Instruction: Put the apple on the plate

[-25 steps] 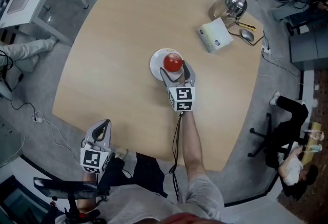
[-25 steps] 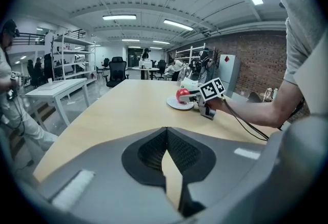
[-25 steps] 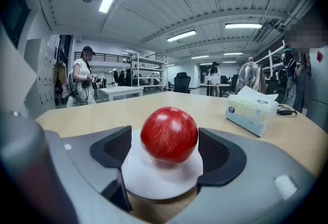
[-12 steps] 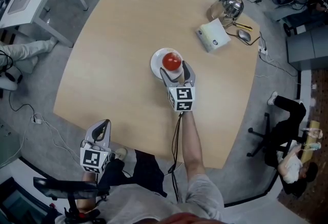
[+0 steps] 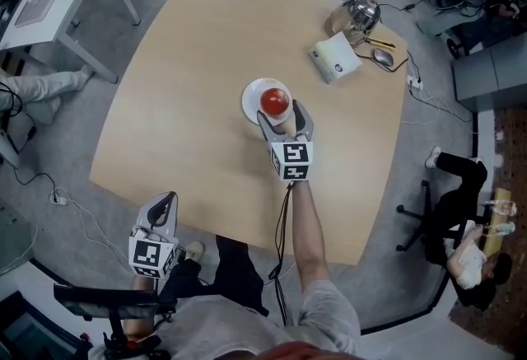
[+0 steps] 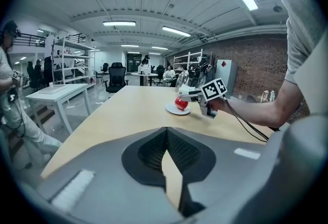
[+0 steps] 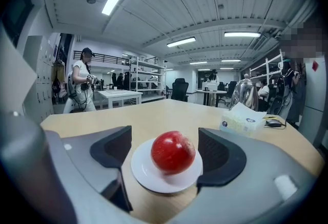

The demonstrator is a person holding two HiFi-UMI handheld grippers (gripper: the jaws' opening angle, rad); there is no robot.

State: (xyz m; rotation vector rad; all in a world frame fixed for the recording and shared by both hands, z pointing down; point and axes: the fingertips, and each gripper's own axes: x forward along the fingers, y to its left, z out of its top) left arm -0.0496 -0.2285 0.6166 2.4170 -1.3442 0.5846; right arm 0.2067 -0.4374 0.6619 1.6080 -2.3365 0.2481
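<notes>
The red apple (image 5: 275,100) sits on the white plate (image 5: 250,105) in the middle of the surface (image 5: 189,86). Your right hand-held gripper (image 5: 282,112) has its jaws wide apart, one on each side of the apple, not touching it. Your left hand-held gripper (image 5: 167,200) is closed on nothing, by the surface's near edge.

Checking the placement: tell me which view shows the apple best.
The right gripper view: the apple fills the centre, sitting on the white plate between the open jaws of the right hand-held gripper. The head view shows it small from above; the left gripper view shows only a distant red speck.
</notes>
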